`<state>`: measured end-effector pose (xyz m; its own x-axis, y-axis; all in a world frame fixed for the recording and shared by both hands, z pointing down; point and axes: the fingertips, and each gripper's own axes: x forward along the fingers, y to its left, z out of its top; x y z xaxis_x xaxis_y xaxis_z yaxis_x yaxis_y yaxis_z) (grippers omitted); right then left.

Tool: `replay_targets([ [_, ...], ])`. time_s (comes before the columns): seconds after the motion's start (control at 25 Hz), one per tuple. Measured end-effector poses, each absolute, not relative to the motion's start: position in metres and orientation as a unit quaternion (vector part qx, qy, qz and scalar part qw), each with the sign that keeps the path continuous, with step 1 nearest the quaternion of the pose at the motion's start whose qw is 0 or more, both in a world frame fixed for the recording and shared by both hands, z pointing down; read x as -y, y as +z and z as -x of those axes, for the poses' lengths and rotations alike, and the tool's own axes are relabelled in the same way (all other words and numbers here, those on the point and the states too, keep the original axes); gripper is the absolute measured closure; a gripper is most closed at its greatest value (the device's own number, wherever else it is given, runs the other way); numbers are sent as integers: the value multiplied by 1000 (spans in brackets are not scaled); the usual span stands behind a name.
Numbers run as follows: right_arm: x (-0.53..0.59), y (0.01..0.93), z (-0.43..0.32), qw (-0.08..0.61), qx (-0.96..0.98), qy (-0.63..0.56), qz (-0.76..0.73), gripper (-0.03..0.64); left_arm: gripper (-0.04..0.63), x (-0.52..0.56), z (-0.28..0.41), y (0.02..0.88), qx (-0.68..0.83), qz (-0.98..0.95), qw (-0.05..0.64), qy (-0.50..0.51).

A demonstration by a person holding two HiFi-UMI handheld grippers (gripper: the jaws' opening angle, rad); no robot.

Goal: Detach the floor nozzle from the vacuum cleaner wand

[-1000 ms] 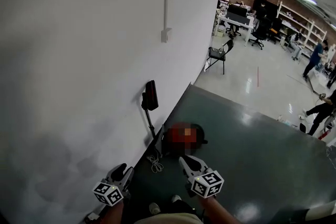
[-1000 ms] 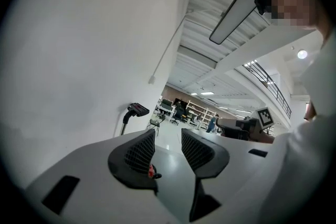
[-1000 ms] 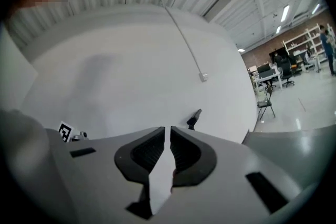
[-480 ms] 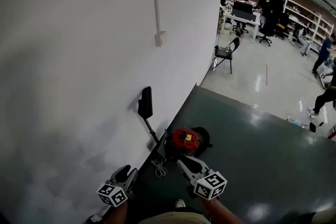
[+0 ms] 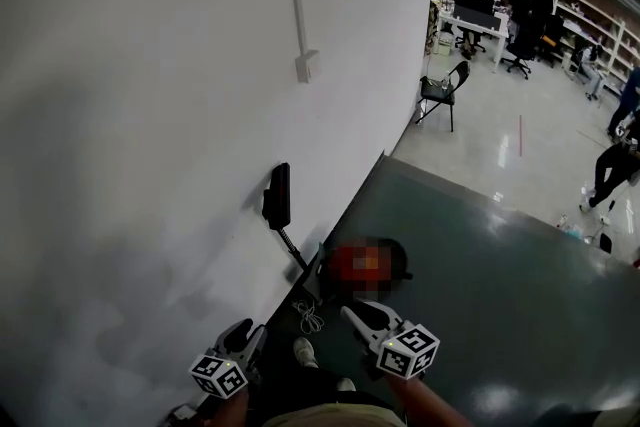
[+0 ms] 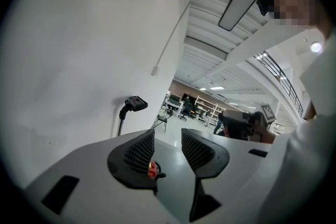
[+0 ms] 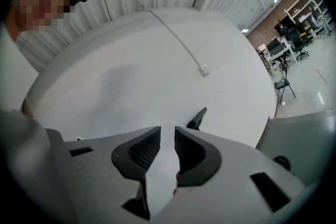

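Observation:
The vacuum cleaner stands by the white wall, its red body [image 5: 365, 263] on the dark floor mat. Its wand [image 5: 293, 250] leans up the wall with the black floor nozzle [image 5: 277, 196] at the top end. My left gripper [image 5: 245, 335] is low near the wall, short of the vacuum, jaws slightly apart and empty. In the left gripper view the nozzle [image 6: 137, 103] shows above the jaws and the red body [image 6: 152, 169] between them. My right gripper [image 5: 355, 315] points at the vacuum; its jaws are opening with nothing between them. The right gripper view shows the nozzle [image 7: 198, 118] just beyond the jaws.
A coiled cable [image 5: 310, 317] lies on the mat [image 5: 480, 275] beside the vacuum. My shoe [image 5: 305, 351] is between the grippers. A conduit with a box [image 5: 306, 65] runs up the wall. A folding chair [image 5: 440, 93], desks and people [image 5: 610, 170] are farther off.
Both grippers have come nearer to the vacuum along the wall. A shoe has come into view between them.

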<state>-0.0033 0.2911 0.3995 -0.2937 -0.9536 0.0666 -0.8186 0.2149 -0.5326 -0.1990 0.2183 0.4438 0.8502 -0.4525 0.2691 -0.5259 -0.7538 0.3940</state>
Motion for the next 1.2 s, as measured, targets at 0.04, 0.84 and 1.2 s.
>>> replay_targets([
  [0.04, -287, 401, 1, 140, -766, -245, 577, 545, 434, -214, 197, 445, 262, -933, 234, 80],
  [0.84, -148, 416, -59, 133, -736, -267, 608, 545, 434, -48, 133, 464, 227, -939, 234, 113],
  [1.2, -56, 412, -59, 115, -739, -263, 609, 545, 434, 26, 122, 478, 206, -940, 244, 119],
])
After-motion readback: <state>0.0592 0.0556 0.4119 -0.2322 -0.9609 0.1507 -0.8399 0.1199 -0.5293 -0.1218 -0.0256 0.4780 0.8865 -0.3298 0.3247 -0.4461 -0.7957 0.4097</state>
